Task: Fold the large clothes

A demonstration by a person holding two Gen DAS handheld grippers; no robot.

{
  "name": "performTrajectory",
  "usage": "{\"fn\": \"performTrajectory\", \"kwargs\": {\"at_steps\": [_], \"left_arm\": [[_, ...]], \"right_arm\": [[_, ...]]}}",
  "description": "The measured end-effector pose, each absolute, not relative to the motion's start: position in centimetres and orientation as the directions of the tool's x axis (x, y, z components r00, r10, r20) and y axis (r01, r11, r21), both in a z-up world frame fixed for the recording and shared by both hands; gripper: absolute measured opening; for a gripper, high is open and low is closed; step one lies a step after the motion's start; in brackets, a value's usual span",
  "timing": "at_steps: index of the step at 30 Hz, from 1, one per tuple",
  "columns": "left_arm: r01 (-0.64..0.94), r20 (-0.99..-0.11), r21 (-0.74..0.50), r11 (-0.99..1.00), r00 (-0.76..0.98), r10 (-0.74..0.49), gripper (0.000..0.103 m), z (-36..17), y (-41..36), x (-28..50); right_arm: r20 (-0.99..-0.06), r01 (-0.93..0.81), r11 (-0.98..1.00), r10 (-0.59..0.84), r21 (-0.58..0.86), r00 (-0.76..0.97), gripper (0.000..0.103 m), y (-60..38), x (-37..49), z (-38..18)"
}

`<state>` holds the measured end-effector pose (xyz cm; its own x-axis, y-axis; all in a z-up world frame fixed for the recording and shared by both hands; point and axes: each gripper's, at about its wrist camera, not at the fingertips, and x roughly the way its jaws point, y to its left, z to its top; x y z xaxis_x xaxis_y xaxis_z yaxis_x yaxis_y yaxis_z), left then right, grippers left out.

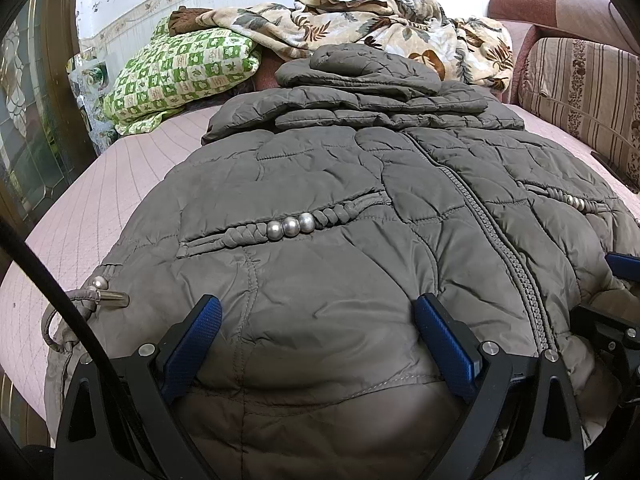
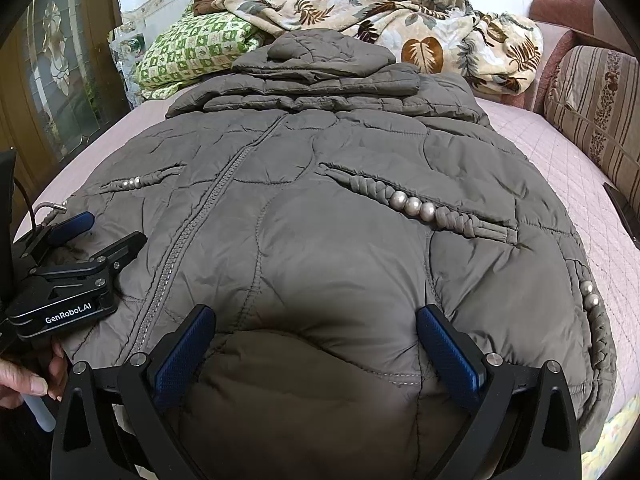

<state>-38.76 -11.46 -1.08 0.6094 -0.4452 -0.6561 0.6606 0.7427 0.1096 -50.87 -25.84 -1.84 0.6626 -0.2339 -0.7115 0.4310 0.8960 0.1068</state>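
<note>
A grey-brown quilted puffer jacket (image 1: 340, 184) lies front up on the bed, zipped, with its sleeves and hood folded across the far end; it also fills the right wrist view (image 2: 340, 208). My left gripper (image 1: 318, 312) is open, its blue pads (image 1: 198, 344) straddling the puffed hem left of the zip. My right gripper (image 2: 316, 322) is open the same way over the hem right of the zip. The left gripper (image 2: 86, 236) shows at the left edge of the right wrist view, resting on the hem.
The pink quilted bedcover (image 1: 120, 184) lies under the jacket. A green checked pillow (image 1: 180, 76) and a leaf-print blanket (image 1: 380, 28) lie at the far end. A striped sofa cushion (image 1: 584, 88) is at the right, a glass-panelled door (image 2: 60, 80) at the left.
</note>
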Motion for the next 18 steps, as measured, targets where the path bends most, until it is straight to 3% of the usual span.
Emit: {"fn": "performTrajectory", "kwargs": {"at_steps": [18], "left_arm": [[0.660,-0.656,0.110,0.743,0.610,-0.445,0.097,-1.16,-11.41,-38.82]], "right_arm": [[-0.711,0.432,0.896,-0.235,0.107,0.663,0.102,-25.70,-50.82,-1.83]]}}
